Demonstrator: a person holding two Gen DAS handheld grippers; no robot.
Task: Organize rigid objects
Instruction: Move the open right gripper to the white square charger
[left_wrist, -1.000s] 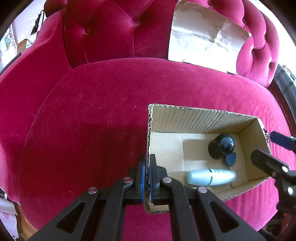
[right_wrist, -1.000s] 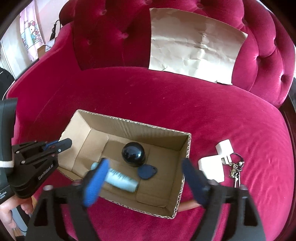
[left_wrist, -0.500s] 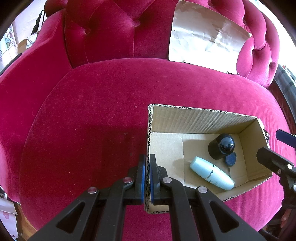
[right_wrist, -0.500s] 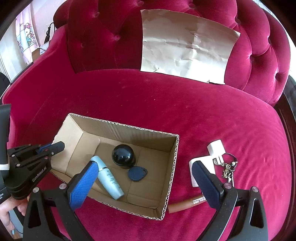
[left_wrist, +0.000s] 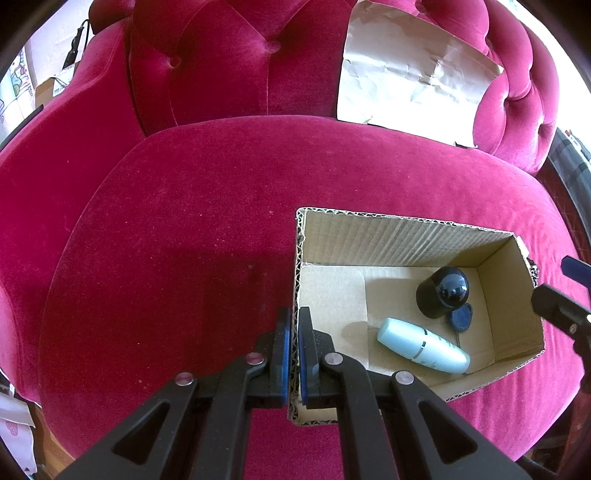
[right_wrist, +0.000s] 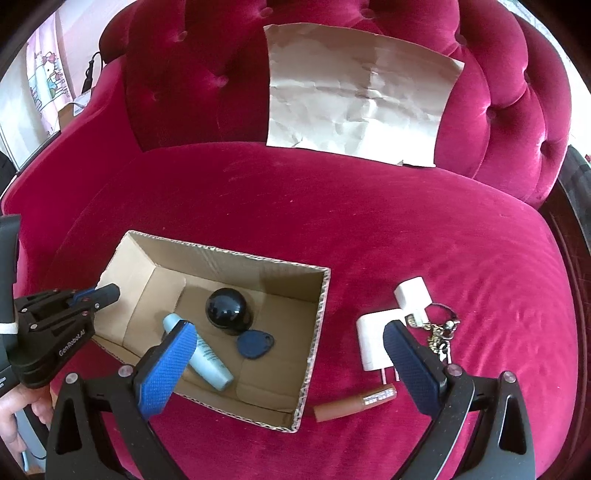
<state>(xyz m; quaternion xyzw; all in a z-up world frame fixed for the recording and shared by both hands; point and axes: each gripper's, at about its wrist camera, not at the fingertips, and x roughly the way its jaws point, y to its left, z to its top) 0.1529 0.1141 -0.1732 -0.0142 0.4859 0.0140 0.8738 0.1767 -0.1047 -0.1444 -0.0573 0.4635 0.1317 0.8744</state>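
— Looking past the box first: what lies around it?

— On the crimson velvet sofa seat (right_wrist: 369, 229), right of the cardboard box (right_wrist: 258, 258), I see two white charger plugs (right_wrist: 373, 339), a bunch of keys (right_wrist: 441, 336) touching the farther plug, and a brown lip-gloss tube (right_wrist: 354, 402) lying nearest me. A creased sheet of brown paper (right_wrist: 362, 99) leans against the tufted backrest. Nothing blocks my way to the loose things except my own right hand-held gripper (right_wrist: 291, 365), whose fingers cover part of the nearer plug and of the bottle.

— And the room?

— Only edges of it: a cartoon-printed cloth (right_wrist: 46, 85) at far left, a dark cable beside it, bright light at right.

— What is in the box?

— A pale blue bottle (left_wrist: 423, 345) lying on its side, a black round-topped jar (left_wrist: 443, 291) upright, and a blue key fob (left_wrist: 461, 317) flat on the floor, just beside the jar.

— Your hand-held grippers?

— My left hand-held gripper (left_wrist: 291, 354) is pinched tight on the box's left wall, one pad inside and one outside. My right one has just been opening and now stands spread wide with nothing between the pads; it hovers over the box's right wall, with the bottle under its left finger and the plugs and lip-gloss tube by its right finger.
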